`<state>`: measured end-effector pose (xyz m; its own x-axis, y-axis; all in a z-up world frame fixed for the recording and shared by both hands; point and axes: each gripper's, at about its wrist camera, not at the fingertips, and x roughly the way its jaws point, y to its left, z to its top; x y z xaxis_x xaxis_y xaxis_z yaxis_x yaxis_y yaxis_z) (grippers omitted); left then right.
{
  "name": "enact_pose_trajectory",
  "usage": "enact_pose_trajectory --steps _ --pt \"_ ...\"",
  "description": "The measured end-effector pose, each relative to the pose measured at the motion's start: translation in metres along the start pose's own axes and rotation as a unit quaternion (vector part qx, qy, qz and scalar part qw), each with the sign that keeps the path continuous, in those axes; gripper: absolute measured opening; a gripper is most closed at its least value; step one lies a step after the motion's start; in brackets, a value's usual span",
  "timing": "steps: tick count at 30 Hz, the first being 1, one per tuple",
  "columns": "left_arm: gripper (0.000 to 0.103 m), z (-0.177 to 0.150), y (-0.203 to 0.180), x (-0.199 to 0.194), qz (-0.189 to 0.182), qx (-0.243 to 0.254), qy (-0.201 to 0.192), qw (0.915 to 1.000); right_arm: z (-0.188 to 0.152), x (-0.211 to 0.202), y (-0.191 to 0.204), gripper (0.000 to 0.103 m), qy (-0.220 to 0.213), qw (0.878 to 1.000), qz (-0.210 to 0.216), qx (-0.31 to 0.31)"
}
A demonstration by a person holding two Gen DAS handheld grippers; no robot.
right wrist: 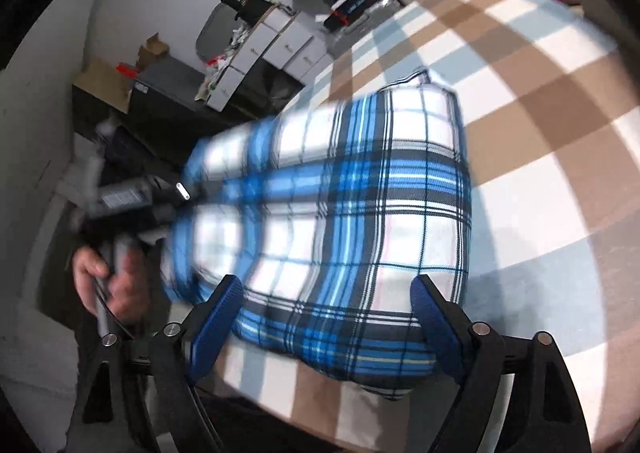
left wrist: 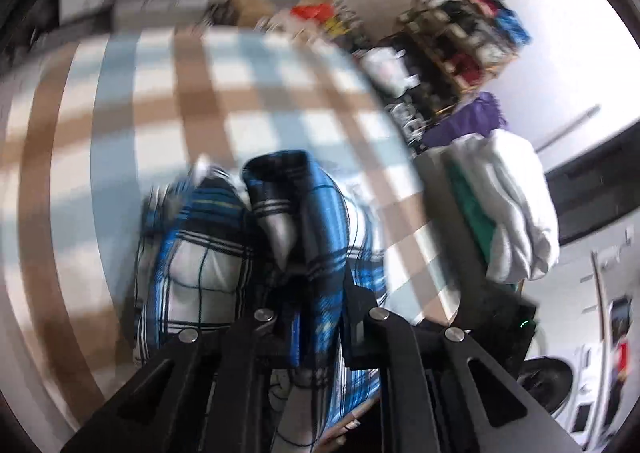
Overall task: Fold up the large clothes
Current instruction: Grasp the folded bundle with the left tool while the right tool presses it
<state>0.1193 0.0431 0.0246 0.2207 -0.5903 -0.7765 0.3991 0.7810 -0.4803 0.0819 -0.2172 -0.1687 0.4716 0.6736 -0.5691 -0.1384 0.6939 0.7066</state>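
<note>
A blue, white and black plaid garment (right wrist: 352,205) lies partly folded on a table with a brown, white and pale blue checked cloth (right wrist: 540,133). My left gripper (left wrist: 316,309) is shut on a bunched fold of the plaid garment (left wrist: 316,221) and holds it above the checked cloth (left wrist: 200,93). The left gripper also shows in the right wrist view (right wrist: 176,193), clamped on the garment's left edge, blurred by motion. My right gripper (right wrist: 324,297) is open, its blue pads (right wrist: 434,317) on either side of the garment's near edge, holding nothing.
A stack of folded white and green clothes (left wrist: 504,205) sits beyond the table's right edge. A cluttered shelf (left wrist: 460,37) stands against the back wall. White drawers and boxes (right wrist: 276,49) stand past the table's far left.
</note>
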Motion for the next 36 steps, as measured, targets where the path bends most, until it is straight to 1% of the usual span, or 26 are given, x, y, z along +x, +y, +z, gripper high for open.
enact_pose_trajectory --steps 1,2,4,5,7,8,9,10,12,13,14,16,19,20,21,22,23,24,26,28,29,30,31,33,34,36 --pt "0.009 0.002 -0.003 -0.003 0.01 0.016 -0.004 0.9998 -0.003 0.001 0.005 0.075 0.002 1.0 -0.004 -0.011" --pt "0.009 0.005 -0.002 0.005 0.031 0.033 -0.002 0.9989 -0.004 0.005 0.011 0.074 0.007 1.0 -0.011 -0.026" --pt "0.009 0.005 0.018 0.022 0.068 0.032 0.011 0.9971 -0.008 0.014 0.023 0.073 0.014 0.997 -0.039 -0.058" --pt "0.009 0.002 0.034 0.033 0.081 0.022 0.016 0.9963 -0.009 0.018 0.029 0.073 0.017 0.996 -0.054 -0.073" --pt "0.009 -0.001 0.064 0.052 0.092 -0.009 0.031 0.9952 -0.011 0.023 0.035 0.073 0.02 0.994 -0.068 -0.087" --pt "0.007 -0.004 0.082 0.06 0.102 -0.029 0.029 0.9939 -0.011 0.025 0.036 0.073 0.019 0.993 -0.069 -0.089" --pt "0.003 -0.006 0.098 0.064 0.113 -0.051 0.018 0.9921 -0.012 0.026 0.036 0.073 0.019 0.994 -0.068 -0.087" --pt "0.003 -0.011 0.111 0.065 0.109 -0.069 0.014 0.9915 -0.011 0.026 0.035 0.073 0.019 0.995 -0.065 -0.078" --pt "0.003 -0.019 0.136 0.059 0.117 -0.115 0.0 0.9865 -0.014 0.024 0.029 0.073 0.018 0.996 -0.059 -0.061" --pt "0.003 -0.023 0.142 0.053 0.096 -0.131 -0.006 0.9867 -0.013 0.023 0.028 0.075 0.015 0.997 -0.059 -0.053" --pt "0.003 -0.024 0.141 0.041 0.082 -0.135 -0.017 0.9873 -0.012 0.022 0.027 0.075 0.015 0.997 -0.056 -0.048" --pt "0.003 -0.03 0.126 0.01 0.074 -0.116 -0.055 0.989 -0.012 0.022 0.027 0.076 0.013 0.997 -0.056 -0.043" --pt "0.004 -0.041 0.092 -0.021 0.056 -0.067 -0.077 0.9932 -0.01 0.021 0.028 0.076 0.01 0.998 -0.058 -0.038" --pt "0.006 -0.05 0.072 -0.029 0.044 -0.033 -0.088 0.9946 -0.009 0.021 0.028 0.076 0.009 0.998 -0.059 -0.037" --pt "0.016 -0.056 0.06 -0.03 0.04 -0.011 -0.091 0.995 -0.009 0.021 0.028 0.076 0.008 0.998 -0.06 -0.035" --pt "0.033 -0.066 0.045 -0.025 0.038 0.013 -0.087 0.9954 -0.008 0.021 0.027 0.076 0.006 0.998 -0.059 -0.031" --pt "0.042 -0.071 0.039 -0.016 0.035 0.03 -0.077 0.9959 -0.006 0.023 0.025 0.076 0.005 0.998 -0.058 -0.026" --pt "0.047 -0.074 0.035 -0.006 0.033 0.039 -0.071 0.9961 -0.007 0.021 0.023 0.076 0.002 0.998 -0.054 -0.018" --pt "0.047 -0.081 0.043 0.026 0.04 0.027 -0.049 0.9976 -0.004 0.02 0.018 0.076 -0.001 0.999 -0.045 -0.002" --pt "0.047 -0.087 0.07 0.067 0.065 -0.009 -0.015 0.9977 -0.002 0.02 0.015 0.076 -0.004 0.999 -0.036 0.009" --pt "0.047 -0.089 0.081 0.076 0.077 -0.024 -0.01 0.9967 -0.002 0.018 0.013 0.074 -0.006 0.999 -0.032 0.013" --pt "0.044 -0.092 0.097 0.085 0.072 -0.052 -0.008 0.996 -0.002 0.016 0.013 0.068 -0.009 0.999 -0.031 0.014" --pt "0.045 -0.094 0.108 0.081 0.052 -0.072 -0.042 0.9952 -0.003 0.014 0.012 0.057 -0.011 0.999 -0.033 0.015" --pt "0.042 -0.093 0.115 0.077 0.056 -0.095 -0.038 0.9931 -0.004 0.01 0.014 0.044 -0.016 0.999 -0.041 0.011" --pt "0.042 -0.091 0.115 0.074 0.056 -0.096 -0.037 0.9931 -0.004 0.006 0.016 0.04 -0.025 0.998 -0.051 0.004" --pt "0.042 -0.088 0.114 0.068 0.078 -0.088 -0.056 0.9916 -0.002 -0.002 0.027 0.039 -0.05 0.996 -0.064 -0.022"
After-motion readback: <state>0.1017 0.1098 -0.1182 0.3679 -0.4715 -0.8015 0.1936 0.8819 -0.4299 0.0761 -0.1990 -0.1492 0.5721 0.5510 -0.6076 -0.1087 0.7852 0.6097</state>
